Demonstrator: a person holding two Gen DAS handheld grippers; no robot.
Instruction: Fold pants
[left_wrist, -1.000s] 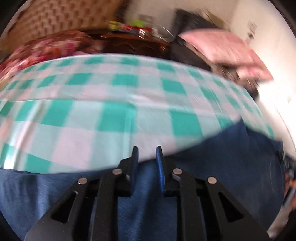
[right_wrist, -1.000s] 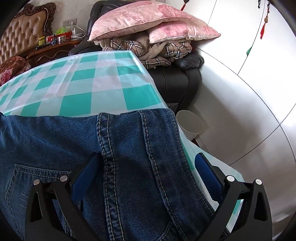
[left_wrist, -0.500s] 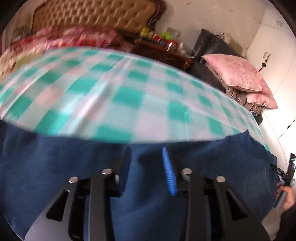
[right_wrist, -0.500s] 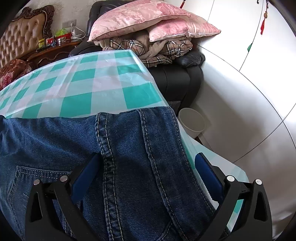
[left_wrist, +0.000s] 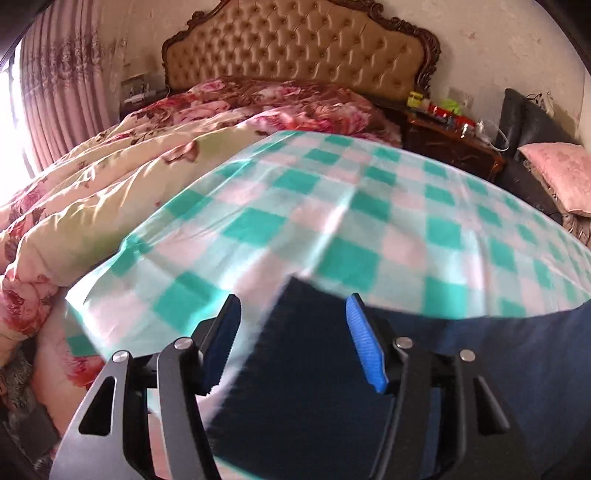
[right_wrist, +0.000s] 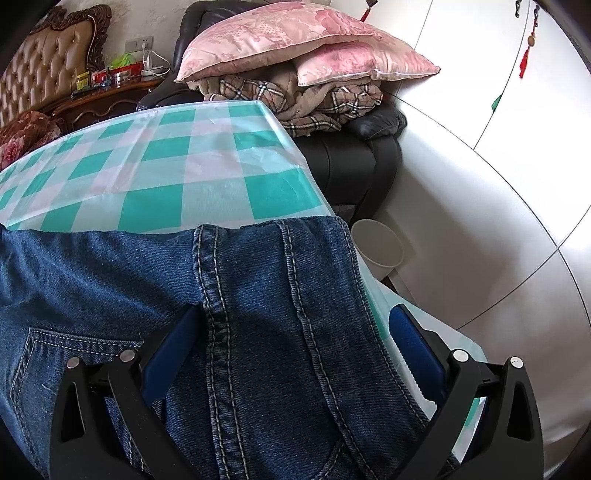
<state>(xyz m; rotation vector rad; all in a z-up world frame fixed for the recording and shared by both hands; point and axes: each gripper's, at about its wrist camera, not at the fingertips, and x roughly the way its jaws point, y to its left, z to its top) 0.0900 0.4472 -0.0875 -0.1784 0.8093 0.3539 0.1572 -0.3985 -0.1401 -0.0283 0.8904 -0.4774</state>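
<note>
Both jaws wide open — left gripper (left_wrist: 291, 332) over pants (left_wrist: 480, 369) leg end, right gripper (right_wrist: 291, 354) over waist on checked table (right_wrist: 155, 173). Pinch both layers, lift evenly w/ both.

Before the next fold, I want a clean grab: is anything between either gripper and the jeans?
Nothing visible is. The left gripper stands open over the dark end of the jeans on the checked tablecloth; the right gripper is open astride a stitched seam by the table's edge.
</note>
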